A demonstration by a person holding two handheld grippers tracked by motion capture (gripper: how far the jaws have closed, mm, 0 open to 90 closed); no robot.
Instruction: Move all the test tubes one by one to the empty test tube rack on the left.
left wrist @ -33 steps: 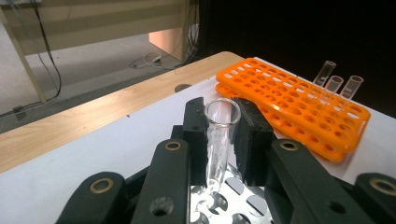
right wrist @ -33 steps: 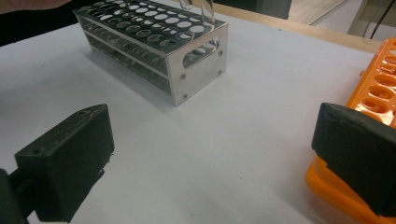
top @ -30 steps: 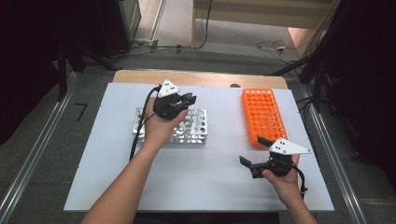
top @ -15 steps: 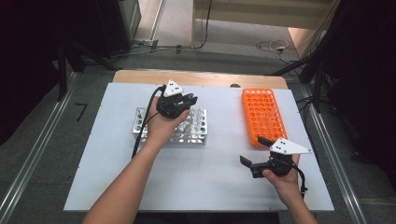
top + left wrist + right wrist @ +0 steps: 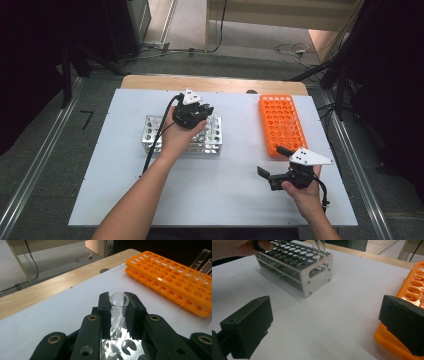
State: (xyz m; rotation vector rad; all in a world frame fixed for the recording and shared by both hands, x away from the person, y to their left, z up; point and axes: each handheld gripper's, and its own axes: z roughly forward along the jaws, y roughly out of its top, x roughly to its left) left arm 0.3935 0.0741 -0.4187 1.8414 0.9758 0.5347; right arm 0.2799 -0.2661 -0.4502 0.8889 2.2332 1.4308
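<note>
Glass, thin, light, slippery and breakable: we judge the test tube [image 5: 118, 307], pinched near its rim by the left gripper [image 5: 119, 312] fingers over the steel rack [image 5: 150, 131], needs gentle pressure, while the right gripper [image 5: 274, 165] fingers stand wide and empty.

Your left gripper [image 5: 117, 315] is black with brass-coloured rivets, and the test tube [image 5: 118, 308] between its jaws is clear, colourless glass. Under it, the metal rack [image 5: 150, 135] at the left is shiny silver, its top patterned with rows of round holes. The plastic rack [image 5: 281, 122] at the far right is bright orange, dotted with the same regular grid of holes. Your right gripper [image 5: 272, 165] is black too, capped by a pale grey plate. The table top [image 5: 220, 190] is plain white, with a light wooden edge along its far side.
</note>
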